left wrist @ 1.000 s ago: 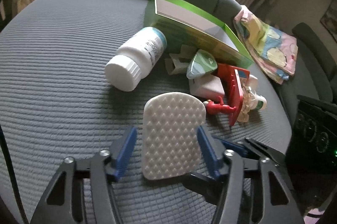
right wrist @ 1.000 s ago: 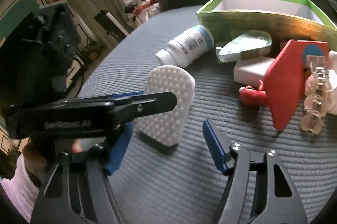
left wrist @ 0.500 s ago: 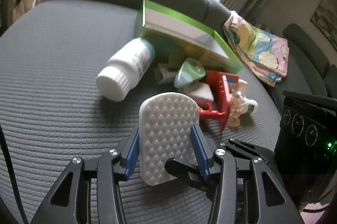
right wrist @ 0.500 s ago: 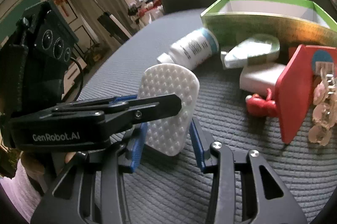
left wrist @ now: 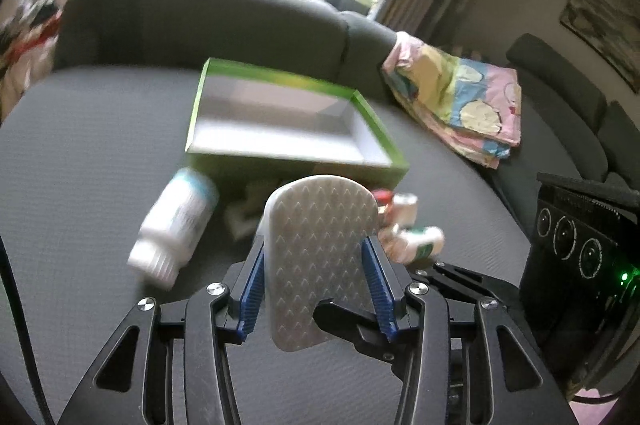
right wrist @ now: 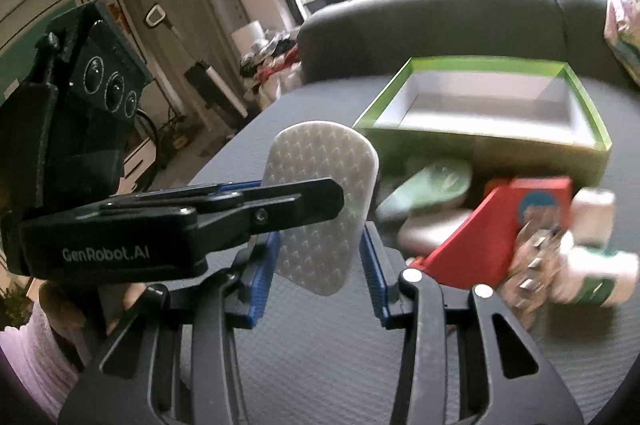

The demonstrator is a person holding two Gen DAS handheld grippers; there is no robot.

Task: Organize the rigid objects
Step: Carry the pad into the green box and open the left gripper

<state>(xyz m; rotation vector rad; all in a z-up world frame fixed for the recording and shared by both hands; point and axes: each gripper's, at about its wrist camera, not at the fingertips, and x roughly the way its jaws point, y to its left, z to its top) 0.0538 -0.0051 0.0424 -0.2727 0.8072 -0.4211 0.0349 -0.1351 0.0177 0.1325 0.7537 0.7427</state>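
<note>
— From the left wrist view, what have the left tongs (left wrist: 316,285) got?

— The white pad (left wrist: 320,257), pinched by its two long edges between the blue pads, clear of the grey sofa seat (left wrist: 80,153). The right tongs come in under it from the right side, with a black finger across its lower part.

— And the box?

— The green box (left wrist: 372,129) sits straight ahead of the tongs, open and, as far as I can see, with nothing in it. Ahead and to the left lies the white bottle (left wrist: 176,221) on its side. Just past the pad on the right are small bottles (left wrist: 416,237), blurred.

— Now the right wrist view?

— The right tongs (right wrist: 320,265) are narrowed around the same pad. I can't tell whether both pads press on it; the right one seems to leave a sliver of gap. The left tongs reach across from the left, holding it.

— What is still out?

— To the right of the tongs, in front of the box: a red piece (right wrist: 500,233), a pale green item (right wrist: 432,185), a clear clip (right wrist: 532,265).

— So how far along?

— Hardly begun, I'd say. The pad is the first thing on its way, everything else is left on the seat.
</note>
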